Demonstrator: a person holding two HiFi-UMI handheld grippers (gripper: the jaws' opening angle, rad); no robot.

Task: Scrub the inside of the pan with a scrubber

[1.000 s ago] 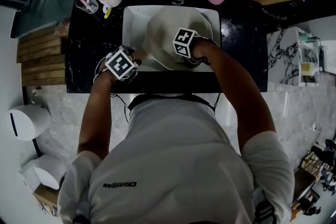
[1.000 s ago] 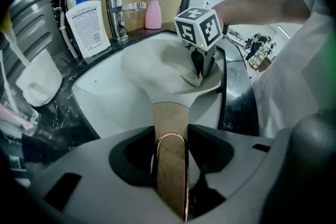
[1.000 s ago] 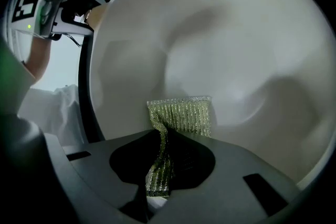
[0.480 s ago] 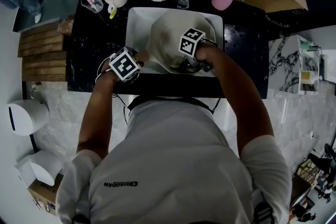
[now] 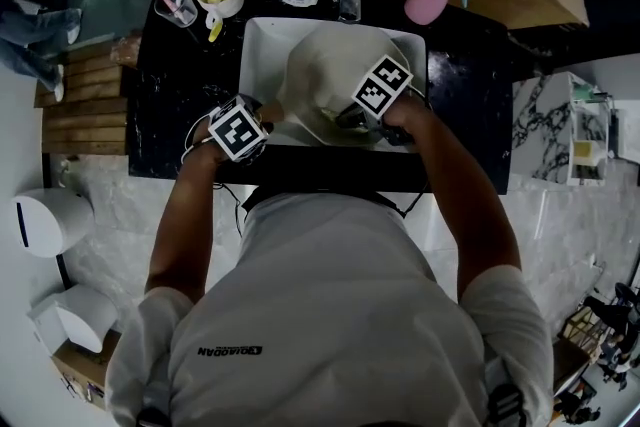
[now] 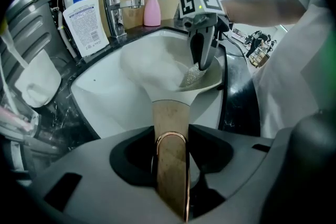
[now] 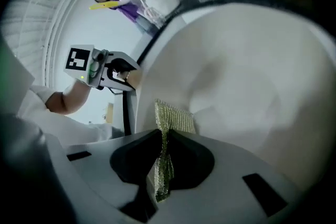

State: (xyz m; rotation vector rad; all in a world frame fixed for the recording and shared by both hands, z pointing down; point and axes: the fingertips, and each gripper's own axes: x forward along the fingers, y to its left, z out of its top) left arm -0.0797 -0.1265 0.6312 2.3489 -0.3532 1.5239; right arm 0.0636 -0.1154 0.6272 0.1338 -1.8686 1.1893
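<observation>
Closest to the person, the left gripper [image 6: 171, 162] has its fingers clamped on the brown handle [image 6: 169, 118] of the pan [image 6: 152, 68], holding the pale pan tilted in the white sink [image 5: 256, 43] with its open side turned toward the right gripper. The right gripper [image 7: 160, 157] has its fingers closed on the glittering mesh scrubber [image 7: 175, 117], whose free end lies against the pan's inside close to the rim on the person's right. By my reading the scrubbing is under way rather than finished. The inner surface looks even and shows no marks, but the light is dim, so how much of it has been covered or is left cannot be told. Compared with a second ago, the right gripper has shifted from the middle of the pan toward its right edge and its marker cube has turned, while the left gripper and the pan sit much where they were. Farther back on the dark counter [image 5: 180, 95], the faucet [image 6: 116, 5], a white bottle [image 6: 85, 23] and a pink spray bottle [image 6: 152, 8] are unchanged.
</observation>
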